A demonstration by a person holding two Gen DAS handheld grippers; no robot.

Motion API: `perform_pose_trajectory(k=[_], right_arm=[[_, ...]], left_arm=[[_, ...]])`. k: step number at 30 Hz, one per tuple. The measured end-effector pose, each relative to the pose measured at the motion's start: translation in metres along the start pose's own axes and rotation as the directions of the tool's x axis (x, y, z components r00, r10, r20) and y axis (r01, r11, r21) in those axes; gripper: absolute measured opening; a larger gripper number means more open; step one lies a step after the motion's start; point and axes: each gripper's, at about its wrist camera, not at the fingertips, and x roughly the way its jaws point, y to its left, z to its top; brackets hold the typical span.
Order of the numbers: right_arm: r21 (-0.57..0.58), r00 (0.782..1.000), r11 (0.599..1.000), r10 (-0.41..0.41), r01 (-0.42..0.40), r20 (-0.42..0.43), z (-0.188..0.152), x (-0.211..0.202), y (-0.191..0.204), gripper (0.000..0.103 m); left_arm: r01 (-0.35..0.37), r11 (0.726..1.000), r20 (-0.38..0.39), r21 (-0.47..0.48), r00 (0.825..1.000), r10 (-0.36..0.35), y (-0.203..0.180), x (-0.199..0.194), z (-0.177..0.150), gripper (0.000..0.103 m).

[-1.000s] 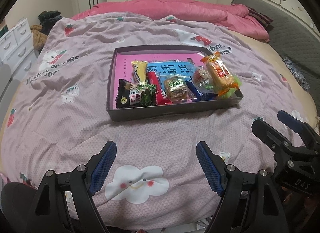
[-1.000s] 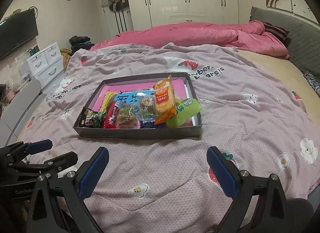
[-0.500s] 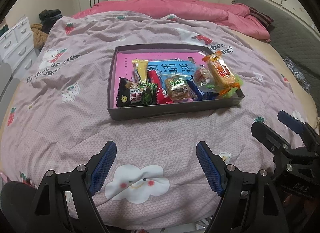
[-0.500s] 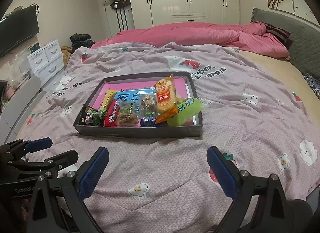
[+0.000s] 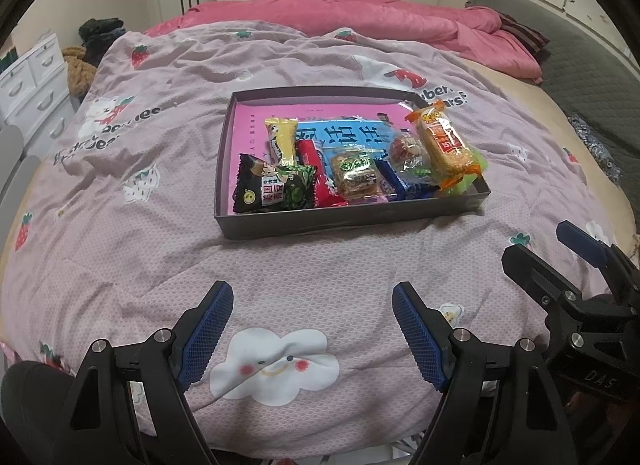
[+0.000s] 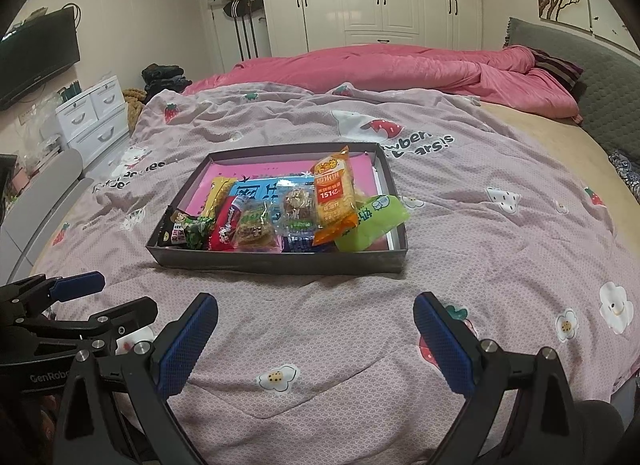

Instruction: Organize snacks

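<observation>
Both our grippers, left gripper (image 5: 312, 323) and right gripper (image 6: 316, 331), hover spread wide and empty above the quilt (image 5: 120, 257). Ahead, snacks (image 5: 356, 163) lie heaped in a shallow tray (image 5: 344, 221); overlapping slippery wrappers could make us grab two.

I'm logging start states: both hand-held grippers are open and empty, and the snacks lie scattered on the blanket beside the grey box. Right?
Not quite. The snacks lie inside the grey box, not beside it, as the left wrist view shows. Both the left hand-held gripper and right hand-held gripper are open and empty.
</observation>
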Motion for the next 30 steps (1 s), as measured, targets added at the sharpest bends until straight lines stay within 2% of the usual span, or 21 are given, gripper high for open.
perform_pose_trajectory(k=[30], right_arm=[[-0.002,1.0,1.0,-0.009,0.009,-0.007,-0.0002,0.0057,-0.0036,0.099]], left_arm=[[-0.04,0.999,-0.005,-0.01,0.999,0.04,0.0021,0.0012,0.0022,0.083]])
